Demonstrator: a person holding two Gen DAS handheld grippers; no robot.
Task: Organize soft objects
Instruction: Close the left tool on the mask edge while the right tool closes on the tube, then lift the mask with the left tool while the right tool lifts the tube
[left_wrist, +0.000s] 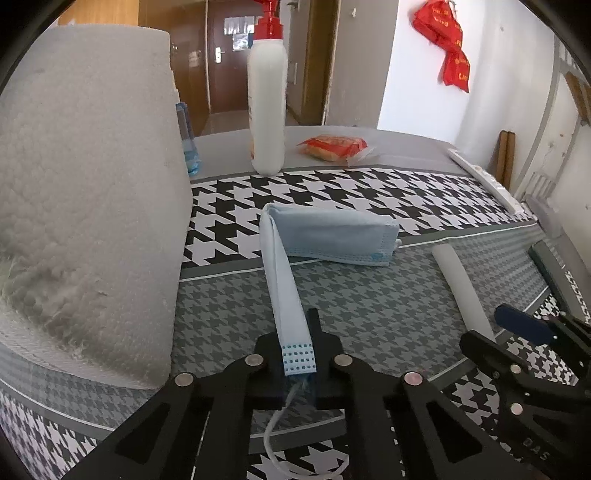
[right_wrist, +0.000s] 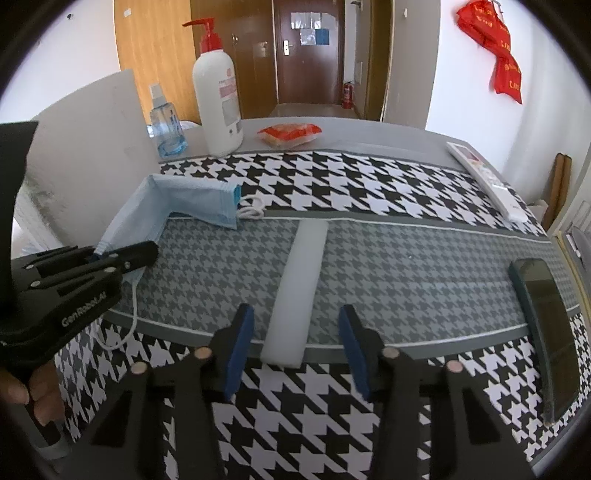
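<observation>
Left gripper (left_wrist: 299, 350) pinching near end of blue face mask (left_wrist: 328, 236), fingers pressed together on it; rest of mask folded on houndstooth cloth (left_wrist: 369, 192), far end to the right. Right gripper (right_wrist: 295, 343) half spread, straddling near end of white foam strip (right_wrist: 299, 288) without contact. Right-wrist view only: phone (right_wrist: 550, 332) at right, ear loop (right_wrist: 253, 208) by mask's far end, small spray bottle (right_wrist: 168, 122) in full. Left-wrist view only: large white foam block (left_wrist: 85, 192), close at left.

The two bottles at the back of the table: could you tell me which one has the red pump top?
The tall white bottle; the small clear blue spray bottle beside it is shorter and see-through.
</observation>
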